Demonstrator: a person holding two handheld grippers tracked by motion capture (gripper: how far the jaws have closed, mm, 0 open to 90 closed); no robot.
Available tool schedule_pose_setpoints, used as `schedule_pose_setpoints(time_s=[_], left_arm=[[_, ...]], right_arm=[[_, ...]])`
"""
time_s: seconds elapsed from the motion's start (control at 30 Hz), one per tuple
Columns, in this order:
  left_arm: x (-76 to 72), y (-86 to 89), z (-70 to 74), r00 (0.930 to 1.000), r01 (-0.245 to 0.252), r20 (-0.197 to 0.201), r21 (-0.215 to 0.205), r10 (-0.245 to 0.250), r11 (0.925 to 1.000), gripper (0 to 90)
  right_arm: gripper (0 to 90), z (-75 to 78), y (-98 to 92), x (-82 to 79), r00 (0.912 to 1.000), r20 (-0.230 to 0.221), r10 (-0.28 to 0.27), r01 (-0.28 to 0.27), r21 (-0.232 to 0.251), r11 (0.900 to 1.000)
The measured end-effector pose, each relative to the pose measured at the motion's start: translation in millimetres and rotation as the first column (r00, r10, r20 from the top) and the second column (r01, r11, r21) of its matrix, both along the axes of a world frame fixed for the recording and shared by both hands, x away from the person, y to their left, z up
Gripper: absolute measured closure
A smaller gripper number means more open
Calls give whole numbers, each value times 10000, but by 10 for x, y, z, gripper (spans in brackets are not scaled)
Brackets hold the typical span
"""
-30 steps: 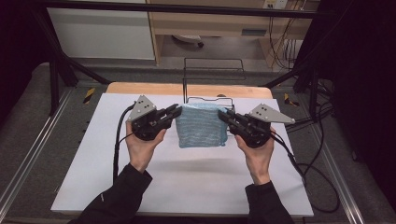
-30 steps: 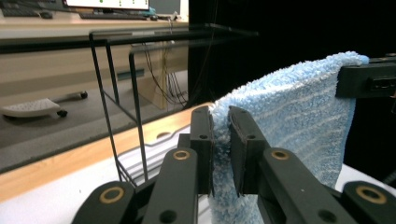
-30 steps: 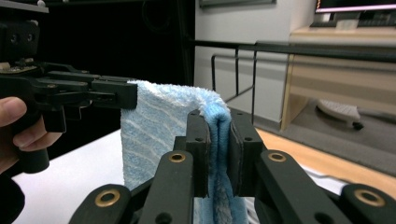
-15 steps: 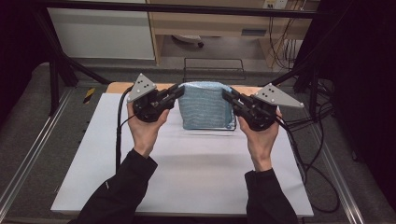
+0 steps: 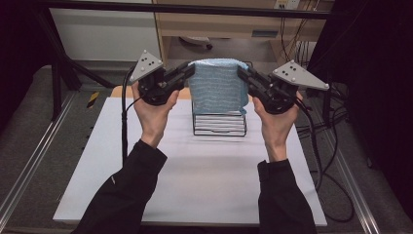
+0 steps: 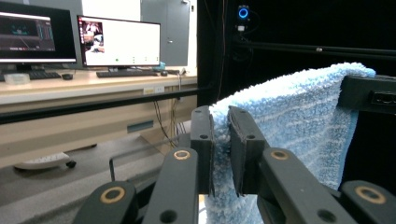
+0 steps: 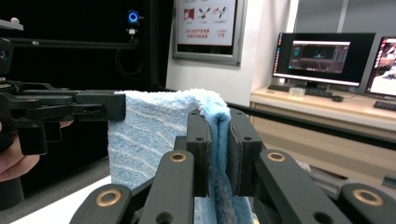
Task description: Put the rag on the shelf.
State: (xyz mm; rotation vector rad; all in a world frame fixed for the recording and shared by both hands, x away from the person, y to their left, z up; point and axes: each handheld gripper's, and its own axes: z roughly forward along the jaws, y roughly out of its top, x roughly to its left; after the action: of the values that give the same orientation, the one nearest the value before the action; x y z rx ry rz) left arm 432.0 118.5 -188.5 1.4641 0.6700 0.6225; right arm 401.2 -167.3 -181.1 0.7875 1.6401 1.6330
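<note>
Fingers of left gripper (image 5: 189, 73) & right gripper (image 5: 242, 73) each pinch a top corner of a light blue towel (image 5: 216, 87), held up w/ its top edge stretched between them, over a black wire rack (image 5: 219, 125) on the white table (image 5: 204, 180). High view shows rack & table under towel; gripper views show fluffy ribbed pile & pale stripes up close, plus monitors (image 6: 119, 42) behind.
</note>
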Motion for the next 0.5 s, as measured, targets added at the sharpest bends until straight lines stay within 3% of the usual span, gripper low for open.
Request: schedule_pose_setpoints(time_s=[0.23, 0.5], left_arm=[[97, -66, 231, 9995, -169, 262, -14, 169, 9999, 804], [233, -103, 381, 9993, -233, 292, -170, 238, 9996, 803]], right_arm=[[812, 203, -32, 107, 9993, 333, -167, 164, 99, 9998], [812, 358, -54, 235, 9981, 526, -309, 299, 201, 9994]])
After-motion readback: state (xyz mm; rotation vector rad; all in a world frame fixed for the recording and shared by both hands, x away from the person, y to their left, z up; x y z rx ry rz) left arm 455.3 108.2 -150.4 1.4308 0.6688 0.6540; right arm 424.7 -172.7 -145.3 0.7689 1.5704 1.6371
